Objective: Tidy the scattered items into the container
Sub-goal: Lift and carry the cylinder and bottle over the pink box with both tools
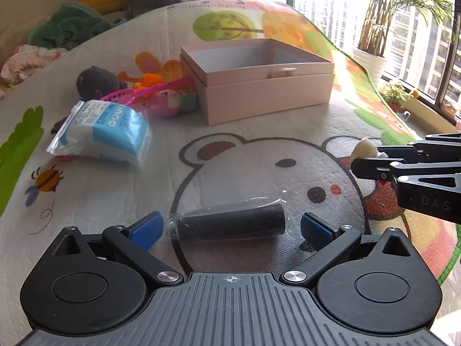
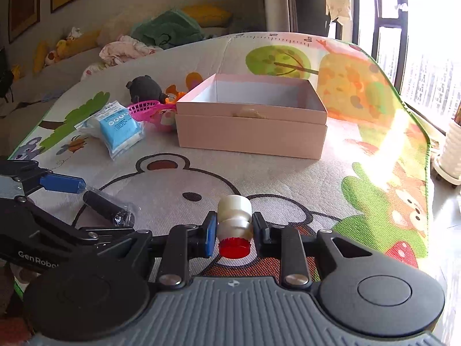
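Observation:
An open pink box [image 1: 268, 92] [image 2: 250, 138] stands on the cartoon play mat at the far middle. A black roll in clear wrap [image 1: 230, 225] [image 2: 105, 206] lies on the mat between the wide-apart blue pads of my left gripper [image 1: 230, 229], which is open; neither pad touches it. My right gripper [image 2: 234, 227] is shut on a small white bottle with a red cap [image 2: 234, 219], its pads against the bottle's sides and the cap pointing toward the camera. In the left wrist view the right gripper [image 1: 363, 161] comes in from the right with the bottle [image 1: 364, 148] at its tips.
Left of the box lie a blue-and-white packet [image 1: 106, 129] [image 2: 118, 128], a black plush toy [image 1: 96, 82], a pink basket [image 1: 121, 96] and a pink toy [image 1: 164, 103]. The mat's green edge [image 2: 426, 150] runs along the right, with a white plant pot [image 2: 451, 150] beyond it.

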`<state>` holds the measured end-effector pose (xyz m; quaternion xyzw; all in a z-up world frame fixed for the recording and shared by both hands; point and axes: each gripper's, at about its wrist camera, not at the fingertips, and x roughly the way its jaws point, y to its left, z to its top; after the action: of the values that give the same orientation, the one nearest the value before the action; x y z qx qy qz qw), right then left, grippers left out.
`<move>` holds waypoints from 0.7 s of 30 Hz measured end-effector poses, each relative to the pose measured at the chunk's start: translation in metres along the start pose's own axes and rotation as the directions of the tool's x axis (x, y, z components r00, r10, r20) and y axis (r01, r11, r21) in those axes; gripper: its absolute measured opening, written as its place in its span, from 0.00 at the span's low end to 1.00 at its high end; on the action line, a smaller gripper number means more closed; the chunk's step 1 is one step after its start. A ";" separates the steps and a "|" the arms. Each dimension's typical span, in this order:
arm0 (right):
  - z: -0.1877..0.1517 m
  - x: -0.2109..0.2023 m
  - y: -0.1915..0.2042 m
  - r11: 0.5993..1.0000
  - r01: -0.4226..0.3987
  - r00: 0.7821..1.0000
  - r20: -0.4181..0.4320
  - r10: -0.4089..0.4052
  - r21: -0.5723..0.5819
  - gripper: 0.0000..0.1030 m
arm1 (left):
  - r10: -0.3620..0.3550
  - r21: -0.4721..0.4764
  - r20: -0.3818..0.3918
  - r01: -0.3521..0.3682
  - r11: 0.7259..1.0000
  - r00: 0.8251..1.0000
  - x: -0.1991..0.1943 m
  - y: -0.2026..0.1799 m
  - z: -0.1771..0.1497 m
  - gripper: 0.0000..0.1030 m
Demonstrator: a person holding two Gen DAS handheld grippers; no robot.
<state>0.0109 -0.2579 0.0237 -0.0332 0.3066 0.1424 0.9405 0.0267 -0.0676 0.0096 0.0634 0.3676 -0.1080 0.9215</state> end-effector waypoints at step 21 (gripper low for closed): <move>0.015 -0.027 -0.016 0.997 -0.068 0.998 -0.009 0.068 0.037 0.24 | -0.117 0.155 0.094 0.102 0.983 0.989 -0.031 0.003 0.018 0.88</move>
<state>0.0027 -0.2774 0.0512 -0.0065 0.3150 0.1686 0.9340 0.0174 -0.0634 0.0436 0.1067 0.3134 -0.1891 0.9245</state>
